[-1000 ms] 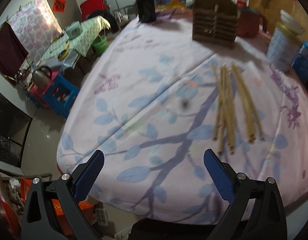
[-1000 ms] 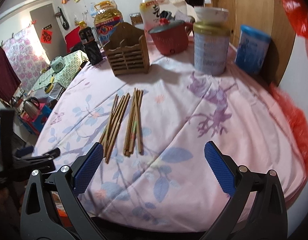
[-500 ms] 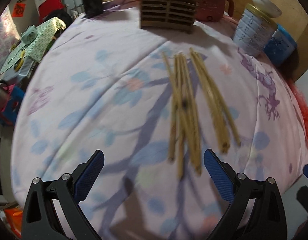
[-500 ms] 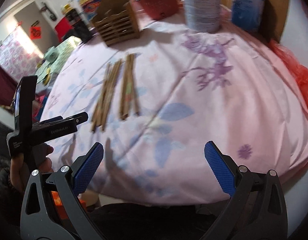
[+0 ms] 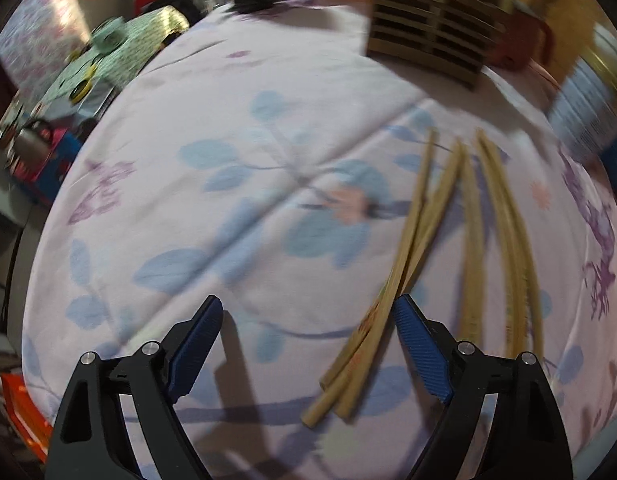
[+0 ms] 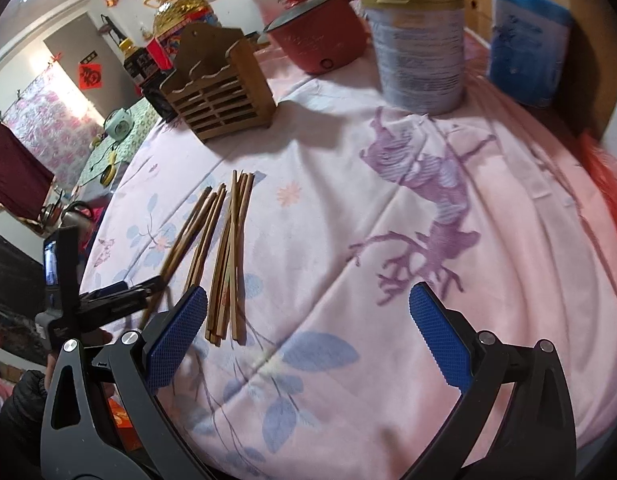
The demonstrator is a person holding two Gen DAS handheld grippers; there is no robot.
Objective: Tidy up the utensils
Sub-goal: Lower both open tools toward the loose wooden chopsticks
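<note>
Left gripper [image 5: 306, 334] has its jaws spread right at the near ends of the chopsticks [image 5: 418, 236] lying loose on the table [image 5: 236, 132]. Best bet: pinch one cleanly before heading to the wooden holder [image 6: 218, 90]. Right gripper [image 6: 308, 320] hovers spread, empty.

My matt wooden chopsticks [image 6: 228, 248] lie on soft printed cloth [image 6: 348, 280]; slatted wooden holder [image 6: 220, 88] at 11 o'clock.

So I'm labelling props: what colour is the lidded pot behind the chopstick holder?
Red pot, grey lid; clearest in the right wrist view.
</note>
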